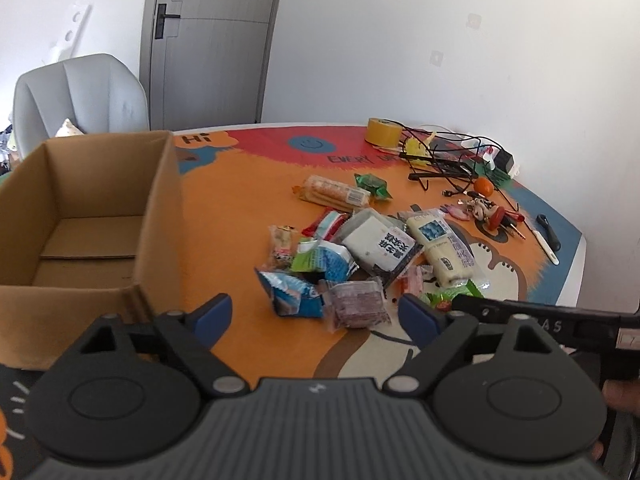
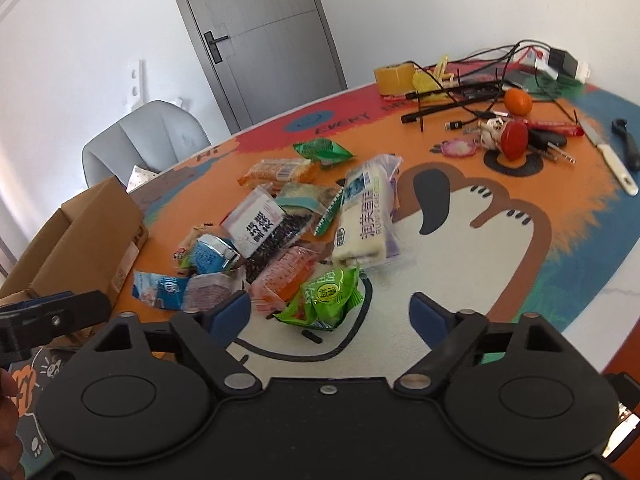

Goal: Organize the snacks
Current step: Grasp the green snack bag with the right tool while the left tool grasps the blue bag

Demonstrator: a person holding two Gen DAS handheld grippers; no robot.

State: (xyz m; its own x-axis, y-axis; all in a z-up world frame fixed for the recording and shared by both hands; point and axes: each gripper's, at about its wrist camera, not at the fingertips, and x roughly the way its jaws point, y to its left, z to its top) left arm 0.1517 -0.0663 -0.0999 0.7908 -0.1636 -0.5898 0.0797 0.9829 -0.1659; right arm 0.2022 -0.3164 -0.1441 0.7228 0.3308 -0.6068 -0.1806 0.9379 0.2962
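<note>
Your left claw [image 1: 316, 316] is spread wide with nothing pinched; two packets lie in front of its gap, one blue packet [image 1: 294, 294] and one clear packet with dark red content [image 1: 358, 306]. Your right claw [image 2: 332, 316] is spread too and grips nothing; one green packet [image 2: 326, 300] lies just before its fingertips.

The snacks form one loose pile in the middle of the worktop [image 1: 240, 216]. I count about twelve packets, but some overlap, so the number is not sure. One long white roll [image 2: 362, 220] carries big Chinese characters and Latin letters that I cannot read with certainty. One black-and-white bag [image 1: 384, 250] has Chinese writing. One orange biscuit sleeve [image 1: 334, 192] and one small green wrapper [image 1: 372, 184] lie apart at the far side.

There is one cardboard box [image 1: 158, 216], open, standing left of the pile. On the mat you can read "Hi" and "EVERY". Farther back are one roll of yellow tape [image 1: 384, 132] and one orange fruit [image 2: 517, 102].
</note>
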